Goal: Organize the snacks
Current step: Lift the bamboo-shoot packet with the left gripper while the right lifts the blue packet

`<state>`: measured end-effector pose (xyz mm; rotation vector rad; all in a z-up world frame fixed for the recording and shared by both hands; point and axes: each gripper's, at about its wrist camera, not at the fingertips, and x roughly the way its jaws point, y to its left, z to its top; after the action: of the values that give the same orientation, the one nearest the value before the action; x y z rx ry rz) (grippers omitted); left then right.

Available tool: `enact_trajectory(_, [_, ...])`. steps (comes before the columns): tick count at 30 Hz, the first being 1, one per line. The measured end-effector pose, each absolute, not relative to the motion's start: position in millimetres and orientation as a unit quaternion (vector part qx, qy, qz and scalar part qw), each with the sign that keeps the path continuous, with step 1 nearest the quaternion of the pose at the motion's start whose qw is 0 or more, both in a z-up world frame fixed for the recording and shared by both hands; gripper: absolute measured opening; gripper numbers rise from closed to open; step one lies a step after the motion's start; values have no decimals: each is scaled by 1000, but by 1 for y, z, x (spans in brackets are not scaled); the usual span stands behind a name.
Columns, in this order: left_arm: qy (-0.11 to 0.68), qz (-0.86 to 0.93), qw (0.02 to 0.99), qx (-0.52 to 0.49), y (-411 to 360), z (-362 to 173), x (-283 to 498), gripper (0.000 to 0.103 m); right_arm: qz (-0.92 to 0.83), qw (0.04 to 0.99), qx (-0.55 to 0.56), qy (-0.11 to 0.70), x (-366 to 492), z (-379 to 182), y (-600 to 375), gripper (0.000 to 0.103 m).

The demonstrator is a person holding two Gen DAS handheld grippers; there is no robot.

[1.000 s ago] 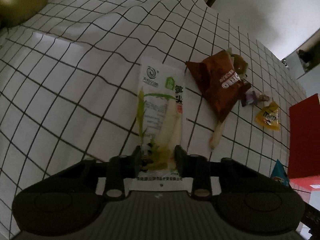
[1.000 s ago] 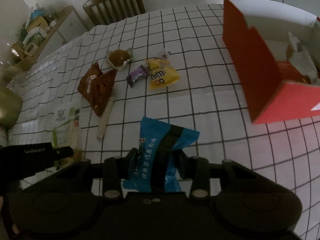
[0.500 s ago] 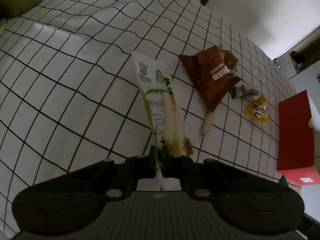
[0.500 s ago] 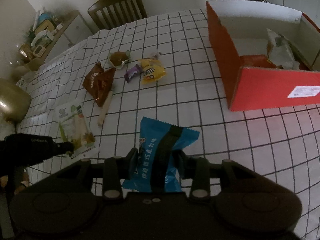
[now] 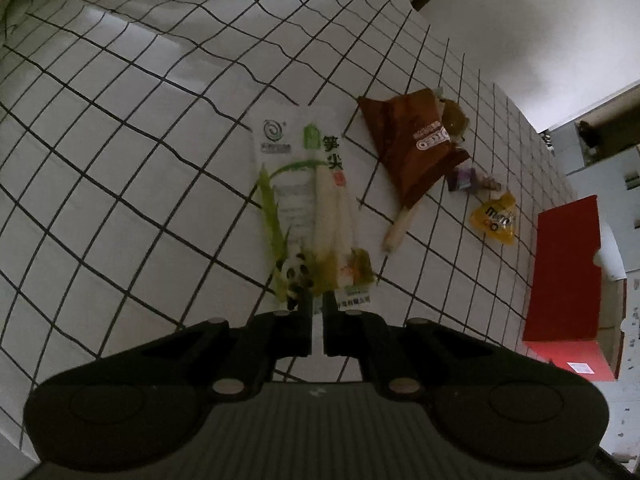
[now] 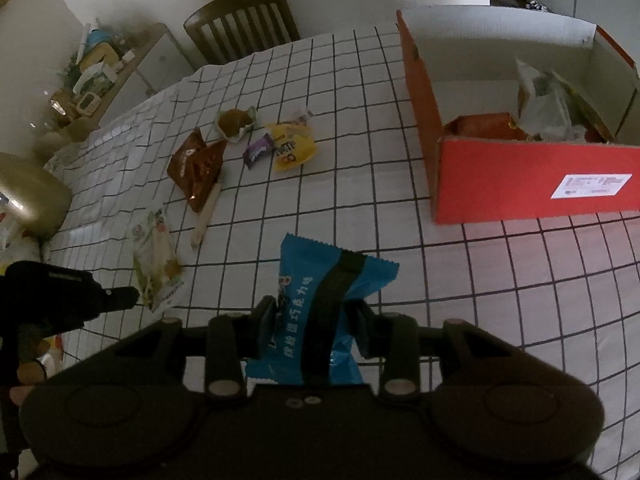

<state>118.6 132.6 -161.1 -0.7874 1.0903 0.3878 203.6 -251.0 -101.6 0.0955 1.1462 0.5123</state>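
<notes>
Bamboo-shoot packet [image 5: 316,216] now pinched in left hand-held gripper [image 5: 317,312]

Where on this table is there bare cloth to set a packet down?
Bare cloth lies between the red box and the yellow candy bag, and in front of the box toward the blue packet. It is crowded around the brown bag, purple candy and bamboo shoot pack.
</notes>
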Motion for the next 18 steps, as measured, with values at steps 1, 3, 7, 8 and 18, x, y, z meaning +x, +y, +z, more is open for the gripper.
enact_trajectory(1, [501,181,765,-361,130,-161,120,7,242,808,45,536,204,-101,-252,38])
enact_trajectory(3, [501,182,762,-367,126,-161,124,11,246,807,44,534,206,-100,-255,38])
enact_trajectory(7, [497,198,771,-346,113,-158,135,64,254,806,43,533,209,-98,-261,38])
enact_trajectory(8, [492,209,773,-342,111,-157,136,79,255,806,42,532,209,-98,-263,38])
enact_trajectory(18, [498,283,764,-297,92,-172,162,80,257,806,42,531,216,-98,-291,38])
